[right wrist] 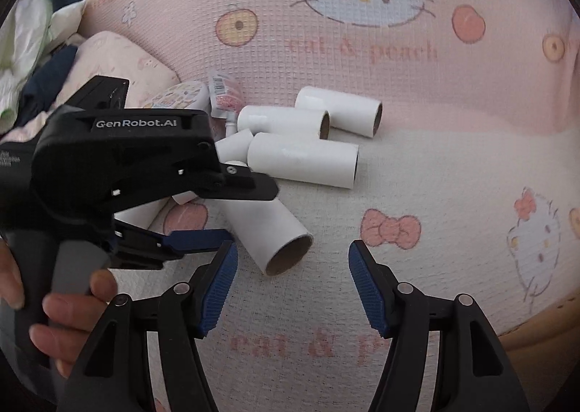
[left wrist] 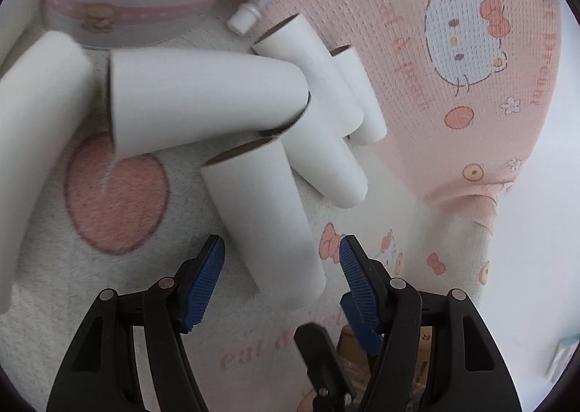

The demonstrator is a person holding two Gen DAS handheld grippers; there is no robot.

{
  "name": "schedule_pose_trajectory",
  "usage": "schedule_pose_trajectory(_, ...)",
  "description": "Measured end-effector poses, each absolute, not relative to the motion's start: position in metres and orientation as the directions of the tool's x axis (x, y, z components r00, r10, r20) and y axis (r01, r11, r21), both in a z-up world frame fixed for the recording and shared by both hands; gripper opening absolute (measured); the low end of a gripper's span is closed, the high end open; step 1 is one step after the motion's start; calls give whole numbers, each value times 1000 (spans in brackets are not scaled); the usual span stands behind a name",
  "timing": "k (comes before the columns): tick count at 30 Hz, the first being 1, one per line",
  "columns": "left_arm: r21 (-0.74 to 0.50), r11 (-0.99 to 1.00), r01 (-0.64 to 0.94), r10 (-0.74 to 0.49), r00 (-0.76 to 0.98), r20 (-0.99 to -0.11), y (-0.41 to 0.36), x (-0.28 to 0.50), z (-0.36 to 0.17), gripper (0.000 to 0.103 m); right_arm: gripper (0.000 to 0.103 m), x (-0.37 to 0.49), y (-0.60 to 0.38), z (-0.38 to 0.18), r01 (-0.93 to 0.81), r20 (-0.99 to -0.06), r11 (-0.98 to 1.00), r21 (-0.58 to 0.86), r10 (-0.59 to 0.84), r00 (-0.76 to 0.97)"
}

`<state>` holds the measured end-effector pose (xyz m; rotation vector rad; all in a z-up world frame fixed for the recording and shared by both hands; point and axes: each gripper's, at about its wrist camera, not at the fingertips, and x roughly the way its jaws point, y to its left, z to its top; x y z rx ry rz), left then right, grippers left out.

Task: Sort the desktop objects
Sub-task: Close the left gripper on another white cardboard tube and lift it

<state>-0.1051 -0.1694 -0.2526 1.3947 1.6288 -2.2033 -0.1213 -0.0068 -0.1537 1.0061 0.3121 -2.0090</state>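
Several white cardboard tubes lie in a loose pile on a Hello Kitty cloth. In the left wrist view my left gripper (left wrist: 282, 252) is open, its blue pads on either side of the near end of one tube (left wrist: 266, 219), not closed on it. Another tube (left wrist: 203, 96) lies across just beyond. In the right wrist view my right gripper (right wrist: 293, 259) is open and empty, just short of the open end of the nearest tube (right wrist: 270, 230). The left gripper (right wrist: 232, 209) reaches in from the left over that tube. More tubes (right wrist: 304, 158) lie behind.
A round white tin with a pink band (left wrist: 141, 5) stands behind the tubes, with a small white-capped tube (left wrist: 246, 18) beside it. A pink Hello Kitty cushion (right wrist: 362, 31) rises at the back. Clothes and bags (right wrist: 32, 49) are heaped at the far left.
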Motion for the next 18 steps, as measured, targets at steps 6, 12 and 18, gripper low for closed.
schedule_pose_trajectory(6,-713,-461,529,423,-575,-700,-168,-108,-252,53,62,-125,-9,-157,785,-758,-598,161,-584,-290)
schedule_pose_trajectory(12,-710,-522,472,467,-539,-701,-159,-104,-248,51,62,-123,-10,-157,805,-753,-575,145,-592,-287)
schedule_pose_trajectory(18,-726,-572,381,492,-548,-676,-145,-93,-235,49,61,-120,-8,-160,825,-770,-535,181,-599,-219)
